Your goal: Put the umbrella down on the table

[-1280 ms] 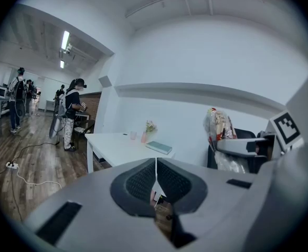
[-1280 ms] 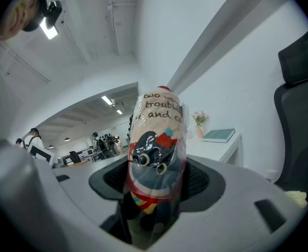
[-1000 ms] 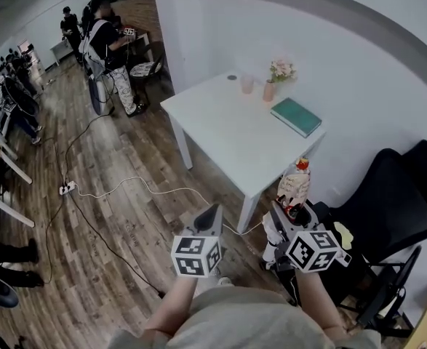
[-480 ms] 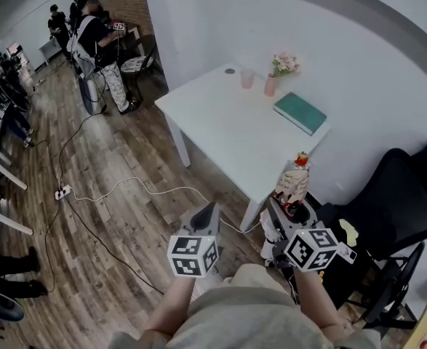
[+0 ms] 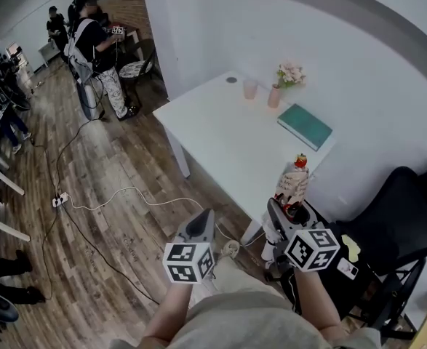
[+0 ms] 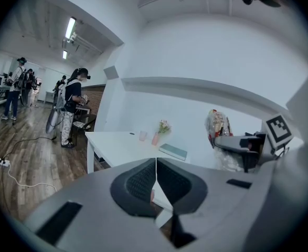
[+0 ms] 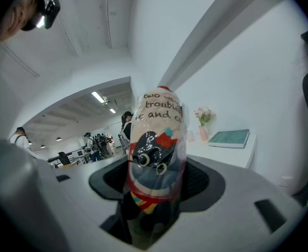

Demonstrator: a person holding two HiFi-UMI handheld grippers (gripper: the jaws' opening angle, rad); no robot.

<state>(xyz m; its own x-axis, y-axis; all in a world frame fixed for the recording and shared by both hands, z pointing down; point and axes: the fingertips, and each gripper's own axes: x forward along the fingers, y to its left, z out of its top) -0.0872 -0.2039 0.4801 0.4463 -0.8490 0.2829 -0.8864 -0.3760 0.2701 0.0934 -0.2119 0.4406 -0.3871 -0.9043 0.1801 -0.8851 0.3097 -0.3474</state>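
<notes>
As seen from the head view, the right gripper (image 5: 289, 211) is clamped around the lower end of a folded umbrella (image 5: 294, 183), which is held upright in a clear plastic sleeve with its red tip uppermost. The umbrella is seen against the near corner of the white table (image 5: 220, 140) and has not been set down on it. A teal book (image 5: 305, 126), a pink vase (image 5: 274, 97) with flowers and a cup (image 5: 249, 88) are placed at the far side of the tabletop. The left gripper (image 5: 203, 219) is held beside the right one, over the wooden floor (image 5: 111, 231). A black chair (image 5: 398, 220) stands to the right.

From the left gripper view, its jaws are shown pressed together along a thin seam, with nothing between them (image 6: 156, 166). The table (image 6: 117, 145) is seen ahead, and the right gripper (image 6: 236, 144) with the umbrella (image 6: 218, 126) is seen to the right.

From the right gripper view, the jaws are shown spread wide and pinching the umbrella (image 7: 156, 151) on both sides. The book (image 7: 229, 138) and the vase (image 7: 203, 132) lie on the table (image 7: 240, 155) beyond.
</notes>
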